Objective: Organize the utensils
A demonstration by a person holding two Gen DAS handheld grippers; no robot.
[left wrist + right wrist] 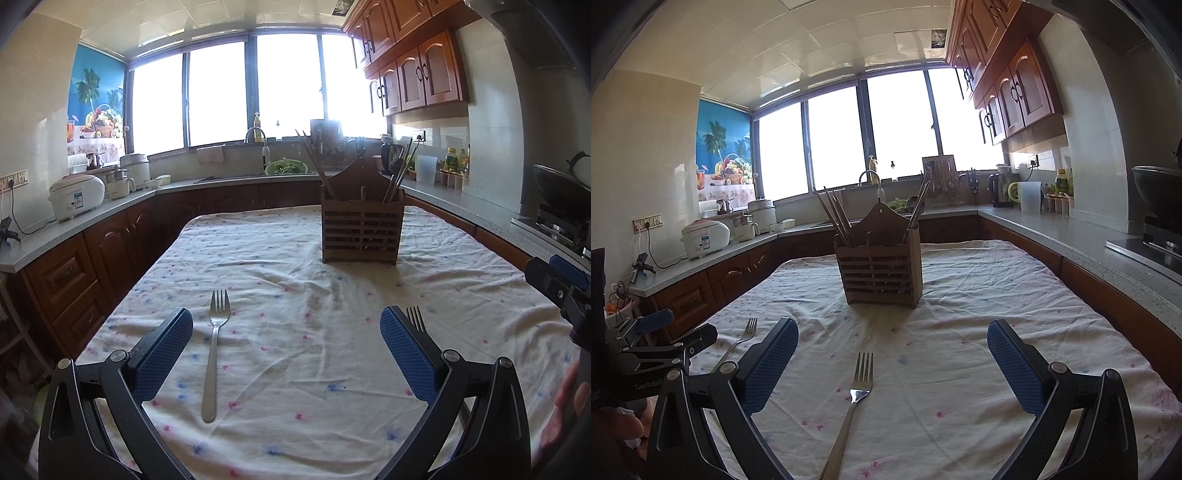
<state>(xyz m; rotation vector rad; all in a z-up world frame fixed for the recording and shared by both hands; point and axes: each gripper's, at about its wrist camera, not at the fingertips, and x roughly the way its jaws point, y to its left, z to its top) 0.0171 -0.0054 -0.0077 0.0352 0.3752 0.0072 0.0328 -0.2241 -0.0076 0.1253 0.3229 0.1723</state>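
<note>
Left tool [286,345]: fingers spread, empty, above the cloth-covered surface [332,295]. Right tool [892,356]: spread, empty. Two forks flat on cloth, well apart: left fork [214,354], right fork [855,398]. Wooden utensil holder [881,273]: upright beyond them, holding chopsticks [834,218].

- A home kitchen, lit by a wide window [221,96] along the far wall.
- Reddish wooden wall cupboards [413,74] hang at the right, above grey worktops.
- A rice cooker [75,195], a sink tap [258,136], an electric kettle [999,190] and a wok [561,192] on a stove line the worktops.
- A wooden cutlery holder [362,229] stands on the cloth-covered table [295,295].
</note>
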